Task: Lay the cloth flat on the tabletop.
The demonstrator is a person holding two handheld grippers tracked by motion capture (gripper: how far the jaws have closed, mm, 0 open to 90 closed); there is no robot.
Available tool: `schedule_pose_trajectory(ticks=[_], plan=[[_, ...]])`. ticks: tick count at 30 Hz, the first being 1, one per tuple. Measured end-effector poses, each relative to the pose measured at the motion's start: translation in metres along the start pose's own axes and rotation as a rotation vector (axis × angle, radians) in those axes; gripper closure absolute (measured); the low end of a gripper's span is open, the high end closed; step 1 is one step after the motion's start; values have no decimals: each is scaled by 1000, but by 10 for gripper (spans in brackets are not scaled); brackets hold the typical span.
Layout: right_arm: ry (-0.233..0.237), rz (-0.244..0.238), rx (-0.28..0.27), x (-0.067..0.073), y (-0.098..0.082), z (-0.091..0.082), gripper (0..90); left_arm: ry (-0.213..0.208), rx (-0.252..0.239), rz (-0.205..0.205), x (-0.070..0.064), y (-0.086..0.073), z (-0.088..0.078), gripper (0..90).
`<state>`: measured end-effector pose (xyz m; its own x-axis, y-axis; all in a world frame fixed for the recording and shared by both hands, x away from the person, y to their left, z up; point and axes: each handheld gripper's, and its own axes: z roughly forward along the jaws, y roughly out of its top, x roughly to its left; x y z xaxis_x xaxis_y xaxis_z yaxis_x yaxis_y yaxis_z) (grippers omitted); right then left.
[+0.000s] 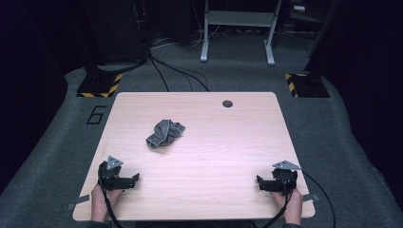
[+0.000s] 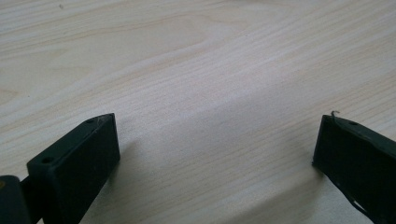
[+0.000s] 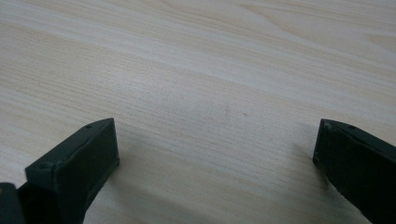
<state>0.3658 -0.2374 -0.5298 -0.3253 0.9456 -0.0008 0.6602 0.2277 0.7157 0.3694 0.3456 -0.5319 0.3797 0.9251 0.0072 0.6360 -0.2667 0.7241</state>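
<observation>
A crumpled grey cloth lies on the light wooden table, left of its middle. My left gripper rests near the front left corner, held by a hand, pointing toward the table's middle. Its jaws stand wide apart in the left gripper view, with bare wood between them. At the front right corner my right gripper points inward, also held by a hand. Its black jaws are spread wide in the right gripper view over bare wood. Both grippers are well short of the cloth.
A dark round hole sits near the table's far edge. Beyond the table are grey carpet, black cables, a white metal frame and two stands with yellow-black striped bases.
</observation>
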Motion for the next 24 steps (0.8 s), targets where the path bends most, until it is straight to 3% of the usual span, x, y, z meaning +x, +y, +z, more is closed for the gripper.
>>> schedule_pose_trajectory(ticks=[13,24], plan=[[-2,1,-4,1,0,0,0,18,3,-14,-2,0,0,4],[-5,12,-1,1,0,0,0,-9,-10,-12,-1,3,-1,45]])
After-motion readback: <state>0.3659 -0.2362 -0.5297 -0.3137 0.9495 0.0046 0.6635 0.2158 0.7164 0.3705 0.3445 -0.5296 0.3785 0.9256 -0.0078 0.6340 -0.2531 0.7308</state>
